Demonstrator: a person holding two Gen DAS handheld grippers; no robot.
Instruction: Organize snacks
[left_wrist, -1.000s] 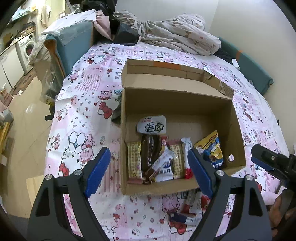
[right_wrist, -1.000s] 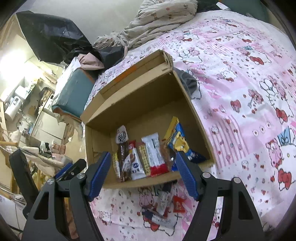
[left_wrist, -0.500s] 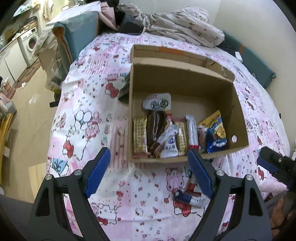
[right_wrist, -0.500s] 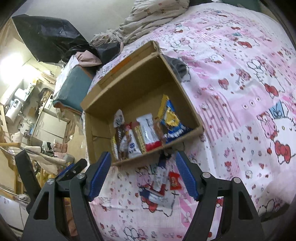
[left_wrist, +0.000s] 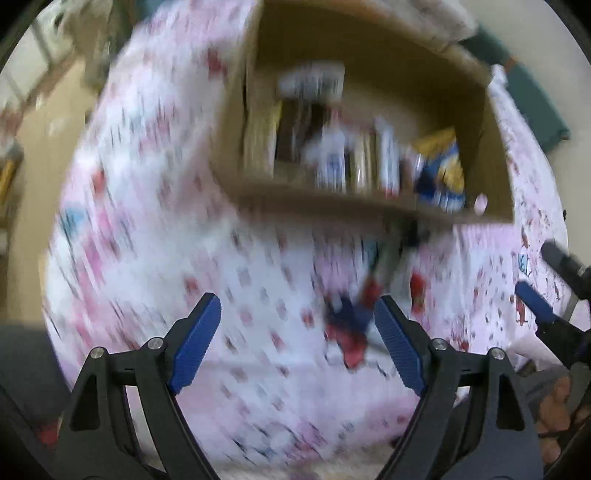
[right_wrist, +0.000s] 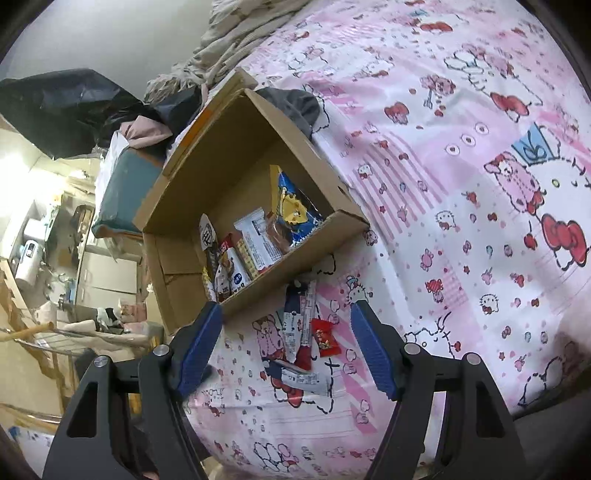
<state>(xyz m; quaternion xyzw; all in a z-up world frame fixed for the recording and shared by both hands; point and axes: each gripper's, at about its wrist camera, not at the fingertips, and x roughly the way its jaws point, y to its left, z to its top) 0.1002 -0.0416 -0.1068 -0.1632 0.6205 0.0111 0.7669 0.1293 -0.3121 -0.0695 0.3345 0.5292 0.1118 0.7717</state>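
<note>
Motion blur smears the left wrist view; snack wrappers (left_wrist: 354, 158) are unreadable.

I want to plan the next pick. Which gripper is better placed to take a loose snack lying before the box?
Right, probably. The right gripper is open with the loose snacks between its fingers; the left gripper's view is blurred.

Cardboard box (right_wrist: 236, 192) sits on the bedsheet (right_wrist: 461, 184), packets (right_wrist: 255, 240) lined up inside along its near wall. Loose snacks (right_wrist: 303, 339) lie on the sheet just before the box. Bedding heap (right_wrist: 229, 40) behind.
</note>
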